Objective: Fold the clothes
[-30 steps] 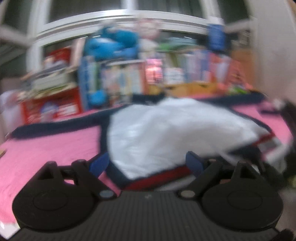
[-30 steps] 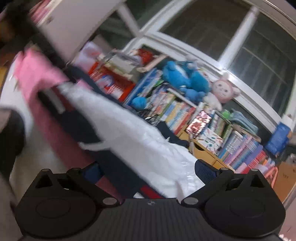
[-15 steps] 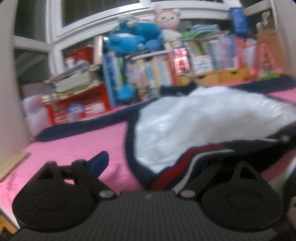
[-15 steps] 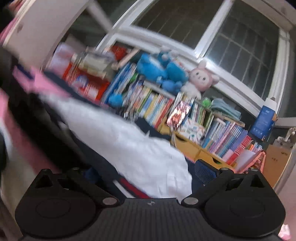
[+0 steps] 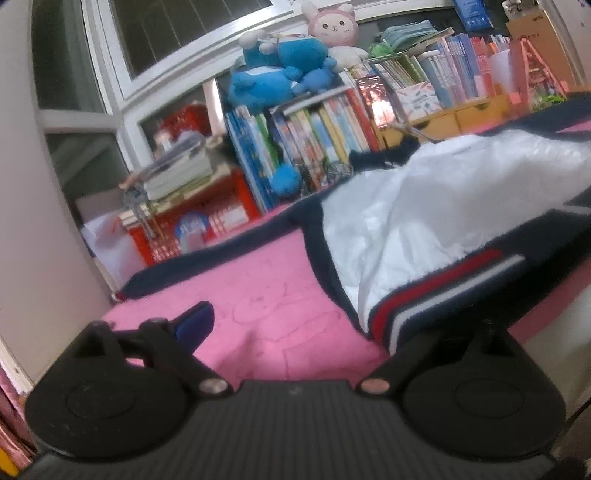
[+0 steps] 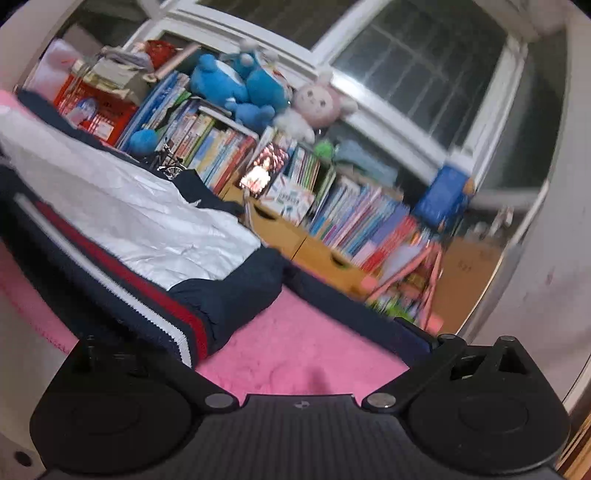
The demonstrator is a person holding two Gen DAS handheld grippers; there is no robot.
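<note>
A jacket [image 5: 424,206] with white lining, navy edges and a red and white striped hem lies spread on a pink blanket [image 5: 240,280]. My left gripper [image 5: 317,325] is open and low over the blanket. Its left blue pad [image 5: 195,325] is bare, and its right finger is hidden under the striped hem. In the right wrist view the jacket [image 6: 129,214] lies to the left. My right gripper [image 6: 266,339] is open over the pink blanket [image 6: 295,332]. Its left finger is covered by the hem, and its right pad [image 6: 413,330] is over a navy strip.
Behind the blanket stand packed bookshelves [image 5: 325,125] with blue plush toys [image 5: 280,74] and a pink plush [image 5: 332,26] on top. A red crate [image 5: 195,218] sits at the left under windows. A pale wall [image 5: 33,221] closes the left side, and yellow drawers [image 6: 295,236] sit by the books.
Both grippers have swung outward. The jacket, which lay between each pair of fingers, now sits to the right in the left view and to the left in the right view.
</note>
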